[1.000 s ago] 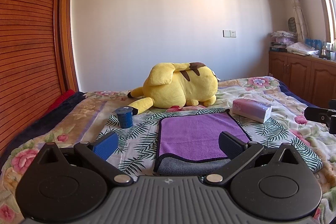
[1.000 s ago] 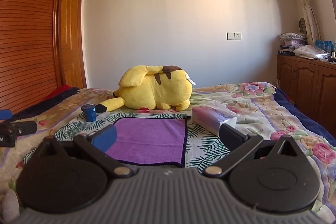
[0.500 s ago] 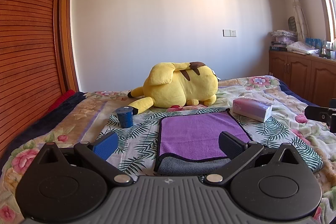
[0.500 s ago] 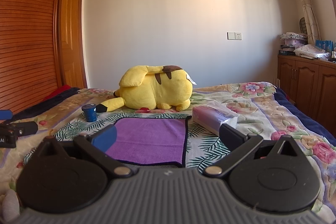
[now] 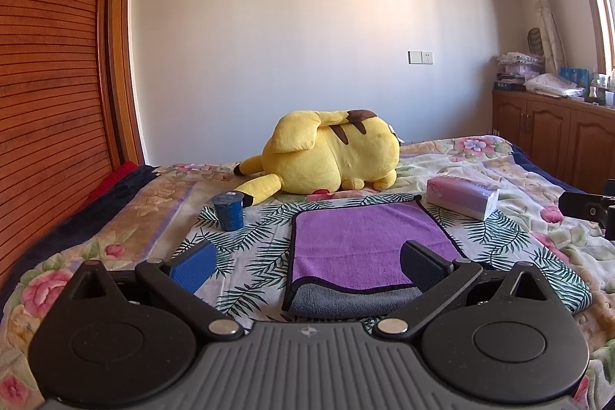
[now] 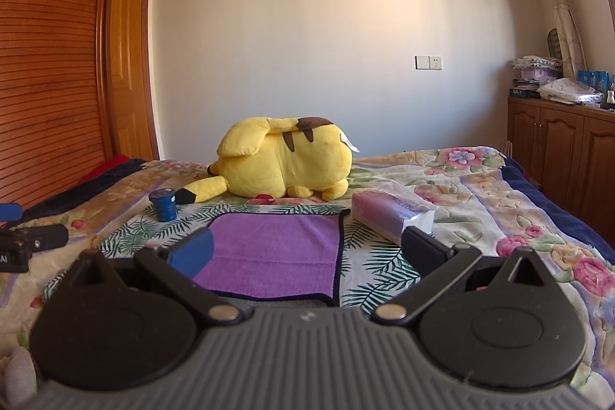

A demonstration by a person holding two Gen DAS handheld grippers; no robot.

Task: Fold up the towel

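A purple towel (image 5: pixel 361 241) with a dark hem and grey underside lies folded flat on the bed, its grey lower layer showing at the near edge. It also shows in the right wrist view (image 6: pixel 276 252). My left gripper (image 5: pixel 307 264) is open and empty, held just short of the towel's near edge. My right gripper (image 6: pixel 307 248) is open and empty, also short of the near edge, towards the towel's right side.
A yellow plush toy (image 5: pixel 330 152) lies behind the towel. A blue cup (image 5: pixel 229 210) stands at its left, a pink tissue pack (image 5: pixel 461 196) at its right. A wooden wardrobe (image 5: pixel 50 83) is at left, cabinets (image 5: pixel 553 137) at right.
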